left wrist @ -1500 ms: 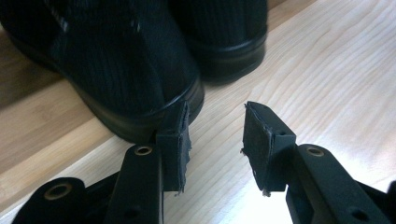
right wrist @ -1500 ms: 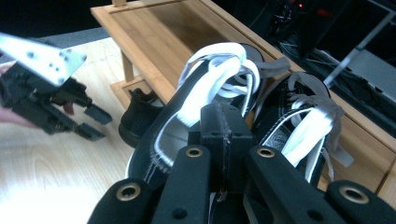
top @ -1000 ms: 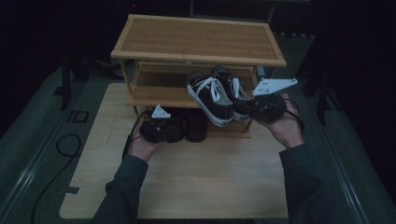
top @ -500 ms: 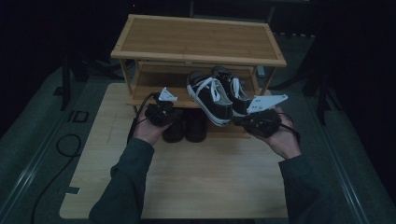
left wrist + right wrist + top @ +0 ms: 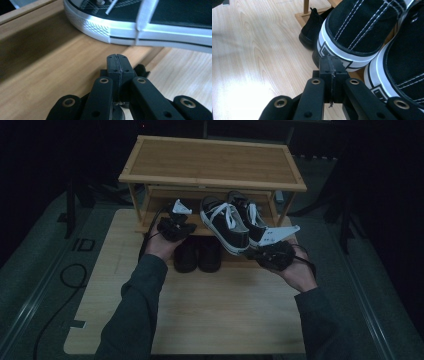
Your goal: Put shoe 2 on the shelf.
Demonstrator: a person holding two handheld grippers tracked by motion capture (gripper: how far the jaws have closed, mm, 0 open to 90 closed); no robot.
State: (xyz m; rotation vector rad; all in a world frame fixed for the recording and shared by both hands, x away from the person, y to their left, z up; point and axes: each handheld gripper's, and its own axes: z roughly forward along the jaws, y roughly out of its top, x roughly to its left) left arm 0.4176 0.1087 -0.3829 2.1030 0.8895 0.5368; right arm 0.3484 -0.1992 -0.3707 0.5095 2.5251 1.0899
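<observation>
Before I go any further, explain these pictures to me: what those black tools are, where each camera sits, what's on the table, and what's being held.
A person sits at a wooden table and holds a hand tool with two black jaws in each hand. The high view looks down from above: the left gripper is at its left, the right gripper at its right. Each of the other two pictures comes from a camera on one tool, looking along its jaws. On the table stands a wooden shoe rack. A pair of black-and-white sneakers sits on its lower shelf, and a pair of black shoes stands beneath. Both tools have their jaws pressed together and hold nothing; each points at the sneakers from close by.
</observation>
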